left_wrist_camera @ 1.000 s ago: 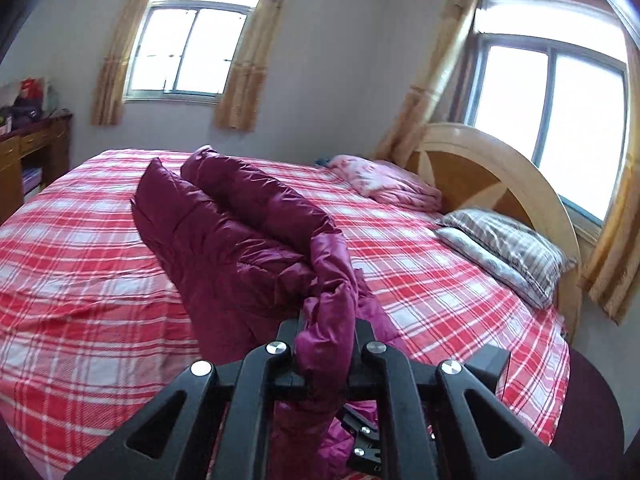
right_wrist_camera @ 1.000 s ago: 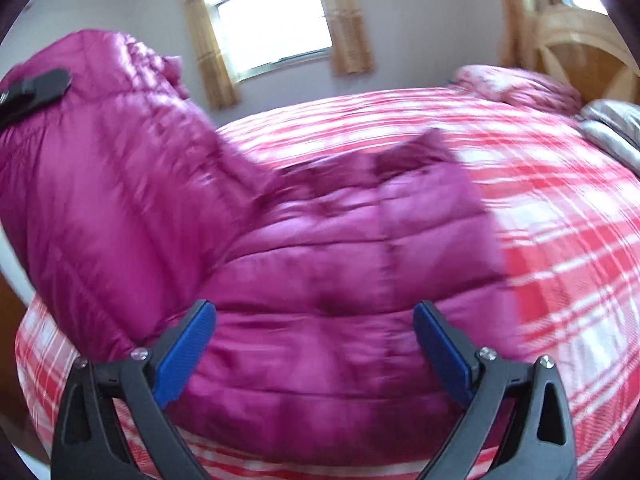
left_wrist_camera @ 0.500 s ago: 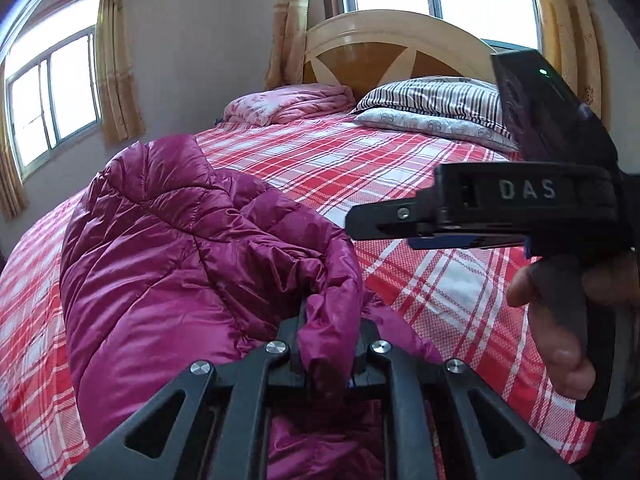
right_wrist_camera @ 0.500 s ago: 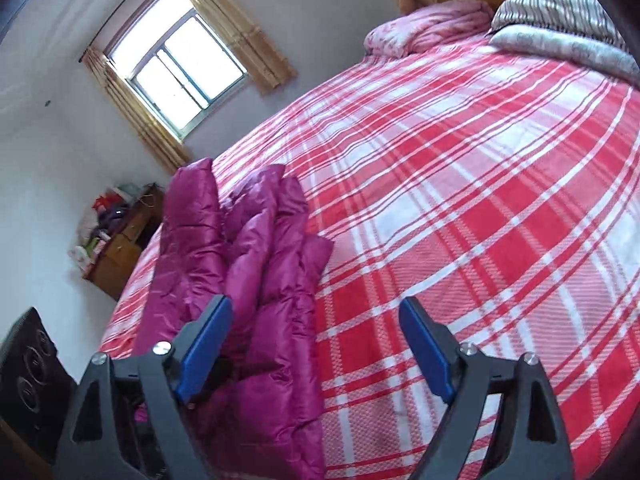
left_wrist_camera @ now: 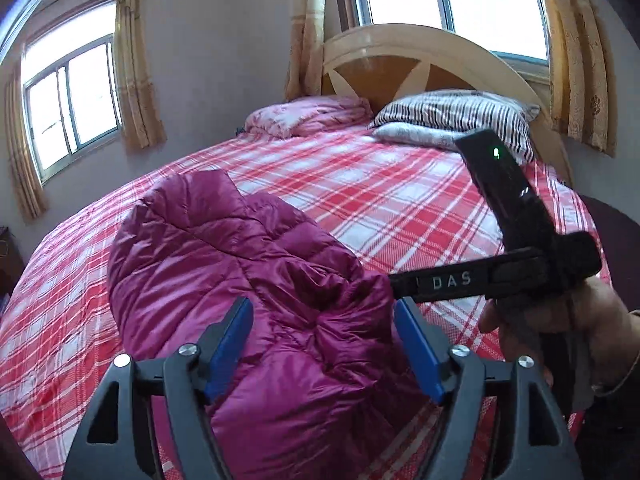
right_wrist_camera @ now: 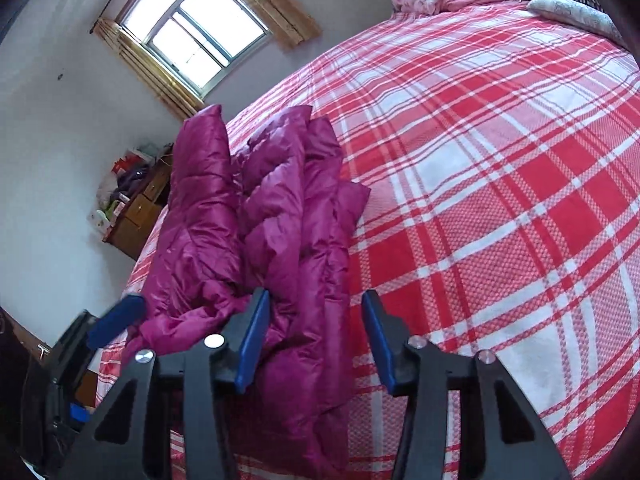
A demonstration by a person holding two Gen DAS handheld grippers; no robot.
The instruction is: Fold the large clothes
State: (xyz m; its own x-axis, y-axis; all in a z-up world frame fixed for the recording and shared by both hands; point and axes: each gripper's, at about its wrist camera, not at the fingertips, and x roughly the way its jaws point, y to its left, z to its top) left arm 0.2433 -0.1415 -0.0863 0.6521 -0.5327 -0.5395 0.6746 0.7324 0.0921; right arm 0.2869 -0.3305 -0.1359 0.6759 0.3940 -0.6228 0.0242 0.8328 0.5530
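A magenta puffer jacket (left_wrist_camera: 224,264) lies bunched in folds on the red plaid bed (left_wrist_camera: 400,200). My left gripper (left_wrist_camera: 324,344) hovers over its near end with jaws opening. The padded cloth bulges up between the blue pads, which do not press on it. In the right wrist view the jacket (right_wrist_camera: 280,208) stretches away to the left, and my right gripper (right_wrist_camera: 316,336) is closing over its near right edge. Cloth lies between those jaws, unpinched. The right gripper's black body (left_wrist_camera: 452,280) comes in from the right, held by a hand (left_wrist_camera: 560,328), its tips hidden behind the jacket.
Striped pillows (left_wrist_camera: 452,116) and a pink quilt (left_wrist_camera: 308,116) lie against the wooden headboard (left_wrist_camera: 400,56). A cluttered wooden desk (right_wrist_camera: 136,212) stands by the wall left of the bed. The plaid sheet (right_wrist_camera: 500,200) spreads wide to the right of the jacket.
My left gripper let go of the jacket fold it pinched and spread its jaws. The jacket came down onto the bed. The right jaws narrowed from wide apart, now over the jacket's edge.
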